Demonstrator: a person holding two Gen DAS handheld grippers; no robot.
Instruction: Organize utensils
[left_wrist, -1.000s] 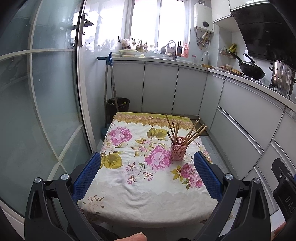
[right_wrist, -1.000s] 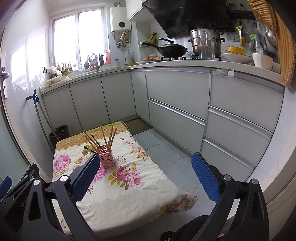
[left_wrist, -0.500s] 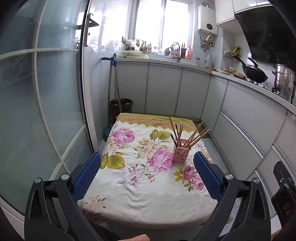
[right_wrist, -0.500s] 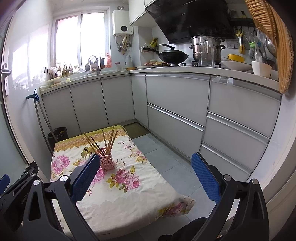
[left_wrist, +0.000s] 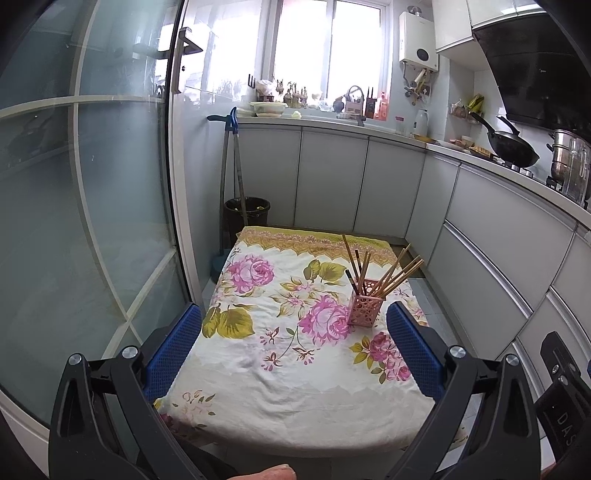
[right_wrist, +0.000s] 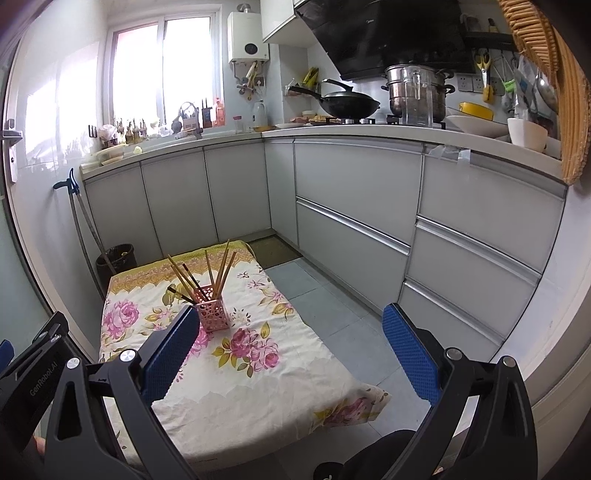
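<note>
pink holder (left_wrist: 364, 308) on the floral cloth (left_wrist: 258, 354), chopsticks (left_wrist: 391, 275) fanned out of it, mostly upright | left gripper (left_wrist: 293, 345) spread wide, empty, holder at its 1 o'clock | right gripper (right_wrist: 290, 350) also wide, empty, holder at its 11 | both hang back off the table's near edge, left looks a bit nearer

One pink lattice holder (left_wrist: 364, 304) stands right of centre on one floral-clothed table (left_wrist: 280, 387). It holds about nine chopsticks (left_wrist: 397, 275), fanned out; overlaps make the exact count uncertain. At upper right are one black wok (right_wrist: 349, 103) and one steel pot (right_wrist: 417, 92).
</note>
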